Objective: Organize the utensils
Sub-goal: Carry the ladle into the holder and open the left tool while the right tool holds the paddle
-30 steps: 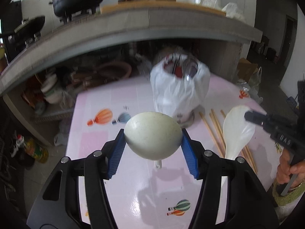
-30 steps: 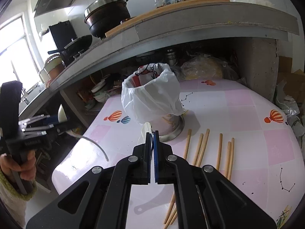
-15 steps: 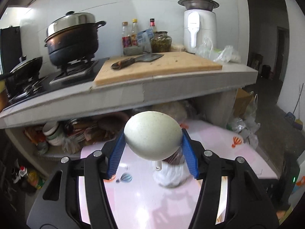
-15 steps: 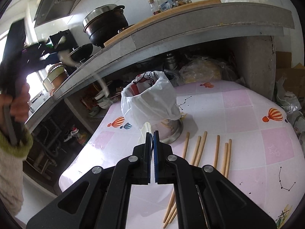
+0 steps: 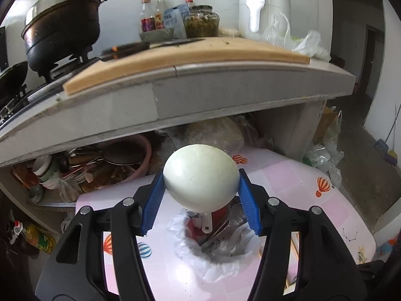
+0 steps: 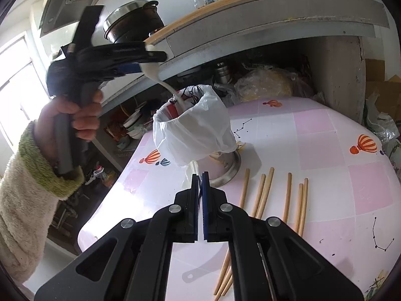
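The spoon (image 5: 200, 175) looks like pale, matt plastic, finely speckled — its bowl sits between the left gripper (image 5: 200, 198)'s ribbed blue pads (image 5: 151, 207). The holder (image 6: 193, 135) is wrapped in thin, crinkled white plastic film over a shiny metal base, and the chopsticks (image 6: 263, 195) are plain, smooth wood. The tablecloth (image 6: 325, 155) is glossy — light glares off it.

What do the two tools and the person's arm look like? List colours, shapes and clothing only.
Left tool: matte black angular fingers with triangular cutouts, silver pivot screws, ribbed blue pads. Right tool: the same black body and blue pads. The left hand is bare, with a fluffy cream sleeve and green cuff.
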The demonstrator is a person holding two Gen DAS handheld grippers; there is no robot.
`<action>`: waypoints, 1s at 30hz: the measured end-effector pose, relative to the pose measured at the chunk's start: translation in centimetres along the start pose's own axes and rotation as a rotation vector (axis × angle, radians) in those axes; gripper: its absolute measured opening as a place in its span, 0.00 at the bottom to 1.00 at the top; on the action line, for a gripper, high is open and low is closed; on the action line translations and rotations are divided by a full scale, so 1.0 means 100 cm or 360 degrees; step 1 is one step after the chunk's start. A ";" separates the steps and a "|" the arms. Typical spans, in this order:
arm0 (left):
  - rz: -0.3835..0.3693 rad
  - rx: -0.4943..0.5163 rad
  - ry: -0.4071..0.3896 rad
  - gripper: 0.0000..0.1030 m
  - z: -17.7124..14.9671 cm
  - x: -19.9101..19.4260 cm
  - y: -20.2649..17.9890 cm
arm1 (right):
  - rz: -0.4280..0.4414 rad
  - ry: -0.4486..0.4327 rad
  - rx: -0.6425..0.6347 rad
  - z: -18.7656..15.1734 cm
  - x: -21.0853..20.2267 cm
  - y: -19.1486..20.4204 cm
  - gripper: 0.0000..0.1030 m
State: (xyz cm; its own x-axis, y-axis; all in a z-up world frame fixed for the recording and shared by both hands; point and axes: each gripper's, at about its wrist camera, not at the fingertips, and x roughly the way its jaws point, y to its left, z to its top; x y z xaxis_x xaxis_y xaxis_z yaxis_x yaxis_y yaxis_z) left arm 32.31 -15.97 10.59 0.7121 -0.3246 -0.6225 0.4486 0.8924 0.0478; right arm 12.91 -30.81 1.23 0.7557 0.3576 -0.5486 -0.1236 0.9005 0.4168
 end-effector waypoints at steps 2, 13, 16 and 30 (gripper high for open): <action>0.0005 0.0011 0.0010 0.53 -0.003 0.012 -0.003 | 0.0000 0.0005 -0.0003 0.000 0.002 0.000 0.03; 0.0101 0.0023 -0.0064 0.53 -0.005 0.035 -0.007 | 0.0001 0.0030 0.0024 0.000 0.007 -0.007 0.03; 0.0126 0.0046 -0.0035 0.53 -0.012 0.044 -0.009 | 0.0009 0.0034 0.0030 -0.001 0.006 -0.008 0.03; 0.0104 0.0102 0.0048 0.55 -0.046 0.055 -0.012 | 0.0007 0.0037 0.0027 0.000 0.003 -0.005 0.03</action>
State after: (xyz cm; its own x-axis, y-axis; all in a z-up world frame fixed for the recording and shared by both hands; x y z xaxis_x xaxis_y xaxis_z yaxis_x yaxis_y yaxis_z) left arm 33.16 -17.38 3.49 0.7251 -0.2558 -0.6394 0.4358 0.8893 0.1384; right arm 13.24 -31.12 0.90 0.7401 0.3673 -0.5633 -0.1159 0.8948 0.4312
